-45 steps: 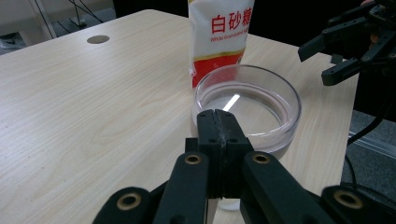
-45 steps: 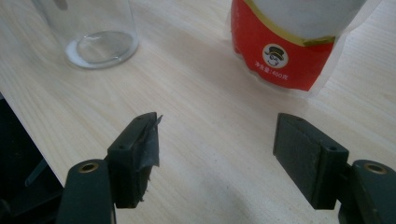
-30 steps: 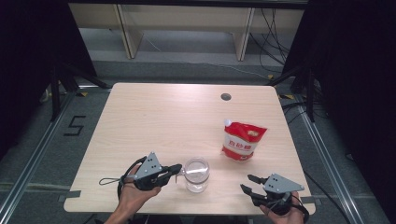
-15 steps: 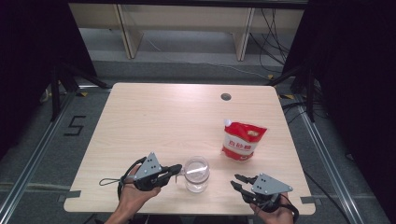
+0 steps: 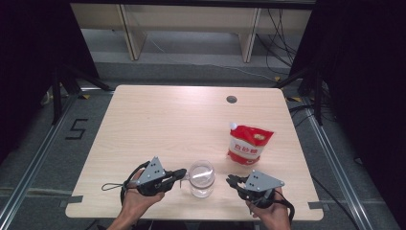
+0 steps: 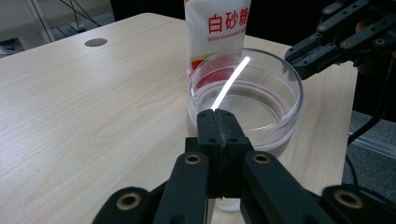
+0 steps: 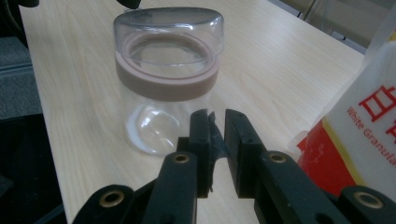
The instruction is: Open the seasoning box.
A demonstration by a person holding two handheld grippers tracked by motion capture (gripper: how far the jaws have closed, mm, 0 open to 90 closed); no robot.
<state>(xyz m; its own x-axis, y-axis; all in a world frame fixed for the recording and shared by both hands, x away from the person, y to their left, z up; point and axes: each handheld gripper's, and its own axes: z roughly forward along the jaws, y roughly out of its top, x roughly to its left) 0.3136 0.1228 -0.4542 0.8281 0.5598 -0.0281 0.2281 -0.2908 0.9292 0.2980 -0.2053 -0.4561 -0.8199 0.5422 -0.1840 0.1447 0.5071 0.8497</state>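
Glass jar (image 5: 201, 178) with a clear lid and a dusty-pink band is seen at the lower centre of the high view, standing upright on the wooden table (image 5: 158, 124), near its front edge. The left gripper (image 5: 179, 174) is held at the lower left of this view and is pointed toward the jar; its tips are placed just beside the jar wall, and touching cannot be confirmed. In the left gripper view its jaws are pressed together in the lower centre of the frame, with nothing between them, and the jar (image 6: 245, 100) is seen directly behind them.

The right gripper (image 5: 233, 180) is held at the lower right of the high view, near the jar but apart from it, with bare table between. In the right gripper view its jaws are seen in the lower centre of the frame, with only a narrow gap left between them; they have just been closing, and no thing is caught between them. The jar (image 7: 166, 77) is seen beyond them, in the upper centre of that frame.

A red and white bag of white granulated sugar (image 5: 249, 143) is placed upright to the upper right of the jar, well apart from the left gripper and near the right one. A small round hole (image 5: 231, 99) is seen in the table top toward its far edge.
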